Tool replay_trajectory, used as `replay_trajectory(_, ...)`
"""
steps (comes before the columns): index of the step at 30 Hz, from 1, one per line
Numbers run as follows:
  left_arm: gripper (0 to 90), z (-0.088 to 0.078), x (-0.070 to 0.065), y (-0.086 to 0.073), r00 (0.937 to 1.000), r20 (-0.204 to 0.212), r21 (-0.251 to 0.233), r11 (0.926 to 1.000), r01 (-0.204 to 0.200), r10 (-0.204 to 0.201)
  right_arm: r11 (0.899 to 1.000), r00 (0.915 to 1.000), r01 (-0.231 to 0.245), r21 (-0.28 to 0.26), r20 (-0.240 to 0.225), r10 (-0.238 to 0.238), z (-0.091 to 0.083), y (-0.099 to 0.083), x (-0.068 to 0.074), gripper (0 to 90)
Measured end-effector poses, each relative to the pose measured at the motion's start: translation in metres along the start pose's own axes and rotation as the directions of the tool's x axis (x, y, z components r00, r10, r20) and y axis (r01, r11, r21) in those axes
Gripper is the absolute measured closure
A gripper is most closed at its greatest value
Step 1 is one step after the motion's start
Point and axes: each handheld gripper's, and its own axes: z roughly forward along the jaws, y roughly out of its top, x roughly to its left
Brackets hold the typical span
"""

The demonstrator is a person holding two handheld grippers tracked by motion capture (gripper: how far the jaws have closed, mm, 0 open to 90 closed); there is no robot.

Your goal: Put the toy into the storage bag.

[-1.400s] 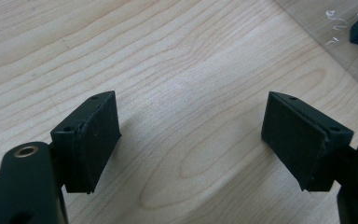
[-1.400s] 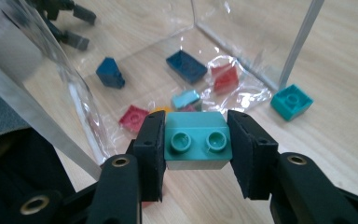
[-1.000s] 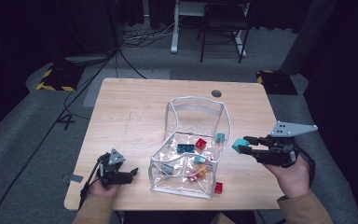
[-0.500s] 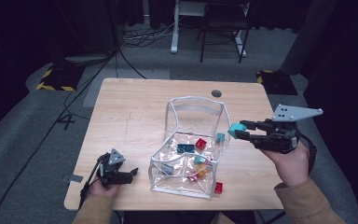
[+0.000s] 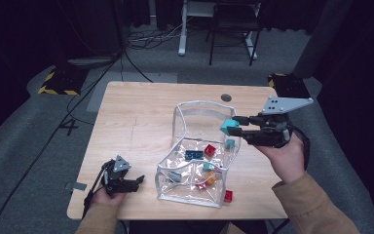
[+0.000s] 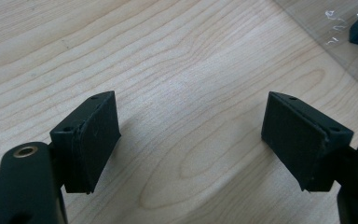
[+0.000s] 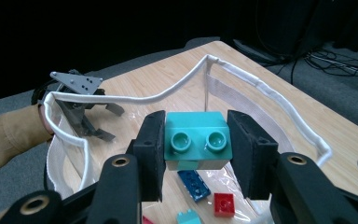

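My right gripper (image 5: pixel 234 126) is shut on a teal two-stud brick (image 5: pixel 229 126) and holds it over the right rim of a clear soft-walled bin (image 5: pixel 190 105). In the right gripper view the teal brick (image 7: pixel 196 138) sits squarely between the right gripper's (image 7: pixel 196 156) two black pads, above the bin's white rim (image 7: pixel 242 77). Several bricks lie inside the bin, among them a blue one (image 5: pixel 193 155) and a red one (image 5: pixel 209 149). My left gripper (image 5: pixel 137 181) rests open at the table's front left; the left gripper view has it (image 6: pixel 191 137) over bare wood with nothing between its fingers.
A red brick (image 5: pixel 228 195) lies on the wooden table (image 5: pixel 136 117) just outside the bin's front right corner. A round cable hole (image 5: pixel 226 97) sits near the far edge. A chair and desk legs stand on the floor beyond the table.
My right gripper has risen and moved left with the teal brick, from beside the bin to over its right rim. The left gripper has stayed put.
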Motion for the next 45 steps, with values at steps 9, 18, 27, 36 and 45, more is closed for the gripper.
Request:
replay_trajectory(9,19.3,0.000,0.000,0.000,1.0000,-0.001,-0.001,1.0000,-0.001,0.001,0.999,0.9996,0.001,0.046,-0.027,0.000,0.032,0.007,-0.001,58.3)
replay_trajectory(18,19.2,0.000,0.000,0.000,1.0000,0.000,0.000,1.0000,-0.002,0.002,0.993,0.9990,-0.009,0.114,-0.043,0.014,0.059,0.006,-0.004,58.2)
replay_trajectory(27,19.1,0.000,0.000,0.000,1.0000,-0.003,-0.001,1.0000,-0.002,0.002,0.976,0.9984,0.006,0.218,-0.057,0.006,0.081,0.000,0.001,58.2)
replay_trajectory(36,19.0,0.000,0.000,0.000,1.0000,-0.002,-0.001,1.0000,-0.001,0.001,0.949,0.9978,0.024,0.313,-0.066,-0.004,0.096,-0.004,0.005,58.2)
replay_trajectory(45,19.0,0.000,0.000,0.000,1.0000,-0.002,-0.001,1.0000,-0.002,0.002,0.933,0.9960,0.032,0.359,-0.090,0.000,0.103,-0.008,0.009,53.3)
